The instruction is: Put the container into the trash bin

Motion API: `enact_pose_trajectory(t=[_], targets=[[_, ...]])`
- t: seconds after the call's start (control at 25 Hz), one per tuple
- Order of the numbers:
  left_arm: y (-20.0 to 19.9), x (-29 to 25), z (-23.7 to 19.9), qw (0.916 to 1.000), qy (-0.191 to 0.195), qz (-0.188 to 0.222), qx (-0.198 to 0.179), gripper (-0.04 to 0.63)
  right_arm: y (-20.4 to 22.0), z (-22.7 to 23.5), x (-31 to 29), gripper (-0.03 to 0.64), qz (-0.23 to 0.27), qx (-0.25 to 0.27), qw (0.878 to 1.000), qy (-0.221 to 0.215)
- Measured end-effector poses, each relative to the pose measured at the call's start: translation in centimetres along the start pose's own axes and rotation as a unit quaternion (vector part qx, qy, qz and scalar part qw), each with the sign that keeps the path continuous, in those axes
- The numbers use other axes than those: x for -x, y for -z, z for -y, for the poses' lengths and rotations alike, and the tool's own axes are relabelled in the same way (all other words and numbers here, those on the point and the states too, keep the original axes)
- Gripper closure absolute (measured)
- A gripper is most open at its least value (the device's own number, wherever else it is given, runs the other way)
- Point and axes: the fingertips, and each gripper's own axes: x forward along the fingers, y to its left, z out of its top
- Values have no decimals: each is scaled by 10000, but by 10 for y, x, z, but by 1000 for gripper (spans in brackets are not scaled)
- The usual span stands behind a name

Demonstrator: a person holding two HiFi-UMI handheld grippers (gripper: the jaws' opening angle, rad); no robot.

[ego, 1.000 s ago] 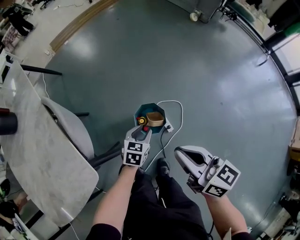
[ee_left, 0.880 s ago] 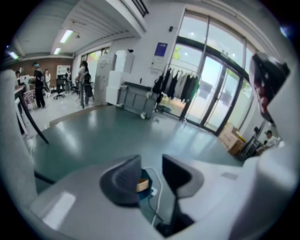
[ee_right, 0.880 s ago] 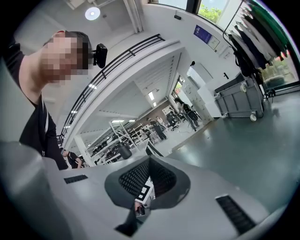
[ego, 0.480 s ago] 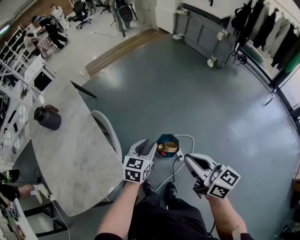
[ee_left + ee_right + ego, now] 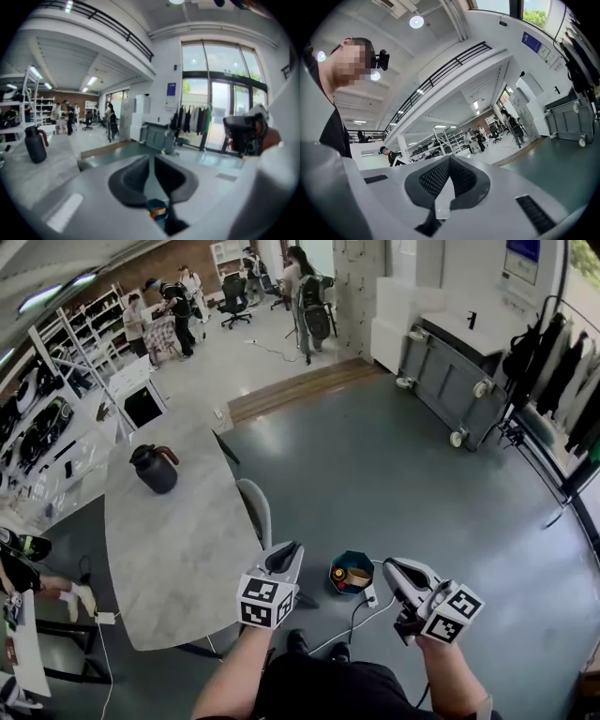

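A teal trash bin (image 5: 349,558) stands on the floor in front of the person's feet. A tan round container (image 5: 359,576) lies inside it beside a yellow and red item. My left gripper (image 5: 284,557) is raised to the left of the bin and apart from it. Its jaws are closing, the tips nearly together, with nothing between them. Through their gap, the left gripper view shows the bin (image 5: 156,206) far below. My right gripper (image 5: 397,568) hovers right of the bin, shut and empty, and points level across the room.
A marble table (image 5: 178,549) with a dark jug (image 5: 155,468) stands at the left, a grey chair (image 5: 255,512) against it. A white cable and power strip (image 5: 369,595) lie by the bin. A wheeled cart (image 5: 455,381), clothes racks and several people are further off.
Both grippers have risen well above the bin, which now looks small and far below. The left jaws, open a second ago, have drawn together. The head view has tilted up to show more of the room.
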Motion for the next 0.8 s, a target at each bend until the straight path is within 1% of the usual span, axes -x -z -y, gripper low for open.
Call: enact_pose_trajectory(t=[0.16,0.36,0.48,0.6,0.8], targets=[[-2,23,1,9997,-202,97,61,561,-11,-12,-4,623,40,91,9996,-255],[-20,46,3,9987,-357,355,120,575,-20,-24,-7,624,24,219,9986,-471],[-33,61,0,9977,-417,517,113,581,-27,-28,-10,624,92,291,9983,-495],[-47,76,-6,9970,-438,631,69,584,-39,-32,-13,624,290,368,9978,-468],[-68,94,-23,9956,-504,776,111,586,-54,-38,-21,624,550,467,9967,-381]])
